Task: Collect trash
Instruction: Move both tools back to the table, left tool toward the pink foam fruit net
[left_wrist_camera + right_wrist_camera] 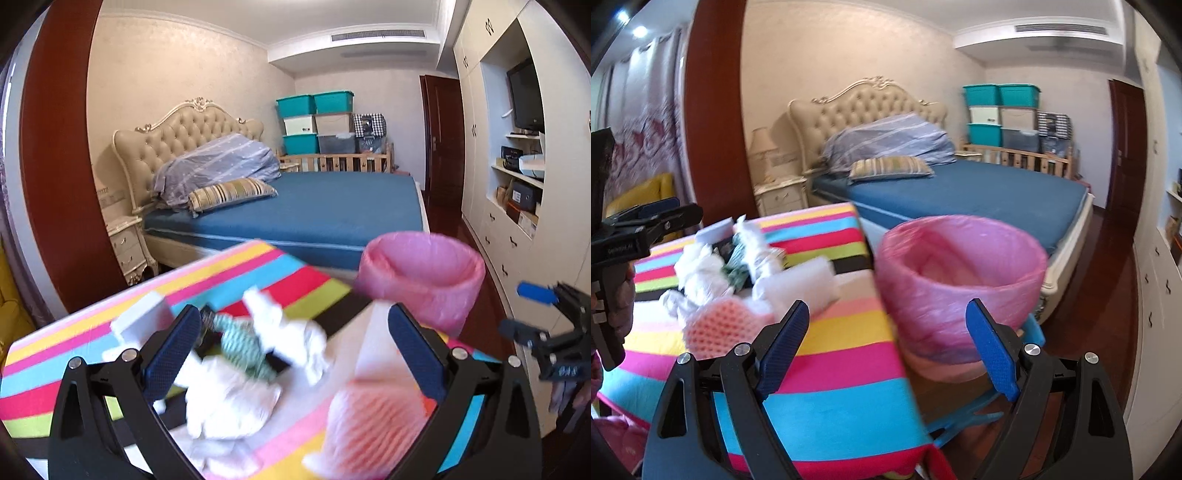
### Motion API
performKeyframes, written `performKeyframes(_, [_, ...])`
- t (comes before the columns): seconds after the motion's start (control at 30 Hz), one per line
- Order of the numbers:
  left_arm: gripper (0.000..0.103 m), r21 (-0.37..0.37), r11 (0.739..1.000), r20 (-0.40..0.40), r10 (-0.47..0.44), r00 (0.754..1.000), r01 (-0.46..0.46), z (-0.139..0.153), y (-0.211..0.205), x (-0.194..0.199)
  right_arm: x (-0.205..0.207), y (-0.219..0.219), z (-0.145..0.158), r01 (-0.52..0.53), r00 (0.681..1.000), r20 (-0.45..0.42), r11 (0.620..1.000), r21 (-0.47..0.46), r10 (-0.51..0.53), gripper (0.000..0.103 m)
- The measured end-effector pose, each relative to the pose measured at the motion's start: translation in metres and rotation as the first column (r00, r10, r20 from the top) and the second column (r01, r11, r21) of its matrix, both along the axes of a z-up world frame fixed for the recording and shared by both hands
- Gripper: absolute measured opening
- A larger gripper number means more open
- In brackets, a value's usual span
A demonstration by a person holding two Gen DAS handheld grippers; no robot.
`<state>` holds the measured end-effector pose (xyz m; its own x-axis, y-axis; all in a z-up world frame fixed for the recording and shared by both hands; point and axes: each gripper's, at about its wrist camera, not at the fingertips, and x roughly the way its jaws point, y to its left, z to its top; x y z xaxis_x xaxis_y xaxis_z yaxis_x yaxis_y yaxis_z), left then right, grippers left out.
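Observation:
A pile of trash lies on the striped tablecloth [66, 369]: crumpled white tissues [229, 398], a green-and-white twisted piece [240, 343], a pink foam net [373, 417] and a white foam block [809, 280]. My left gripper [295, 350] is open just above this pile and grips nothing. A bin with a pink liner [960, 280] stands off the table's right edge. My right gripper [888, 350] hangs open and empty between the table edge and the bin. Each gripper shows in the other's view: right gripper [524, 310], left gripper [676, 212].
A bed with a blue cover [314, 206] lies behind the table and bin. A nightstand [127, 243] stands at the left, white built-in cupboards [498, 240] at the right. A blue plastic stand [964, 417] is under the bin on the dark wooden floor [1100, 295].

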<state>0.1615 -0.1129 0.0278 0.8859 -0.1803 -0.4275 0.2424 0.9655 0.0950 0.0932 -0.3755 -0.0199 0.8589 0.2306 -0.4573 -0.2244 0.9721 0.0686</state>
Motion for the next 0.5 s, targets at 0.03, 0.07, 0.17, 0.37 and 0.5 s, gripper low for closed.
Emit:
performKeyframes(0.03, [0.098,-0.006,1.000,-0.015,-0.012,1.000,0.012,-0.004,0.005,-0.006,-0.001,0.005,-0.001,-0.005,1.000,-0.006,1.000,0.012,0.005,0.082])
performKeyframes(0.07, [0.098,-0.011,1.000,-0.025,-0.022,0.999,0.022,-0.007,0.009,-0.009,-0.002,0.007,-0.002,-0.005,1.000,-0.008,1.000,0.020,0.005,0.082])
performKeyframes(0.17, [0.098,-0.013,0.999,-0.053,-0.043,0.998,0.042,-0.019,0.016,-0.020,-0.003,0.011,-0.002,0.001,1.000,-0.016,0.999,0.038,0.000,0.082])
performKeyframes(0.37, [0.098,-0.015,0.997,-0.131,-0.076,0.988,0.074,-0.048,0.010,-0.027,-0.006,0.012,0.003,0.001,1.000,-0.014,0.999,0.039,-0.001,0.082])
performKeyframes(0.5, [0.098,-0.016,0.995,-0.146,-0.098,0.984,0.097,-0.056,0.004,-0.031,-0.007,0.015,0.001,-0.009,1.000,-0.019,0.999,0.031,0.010,0.082])
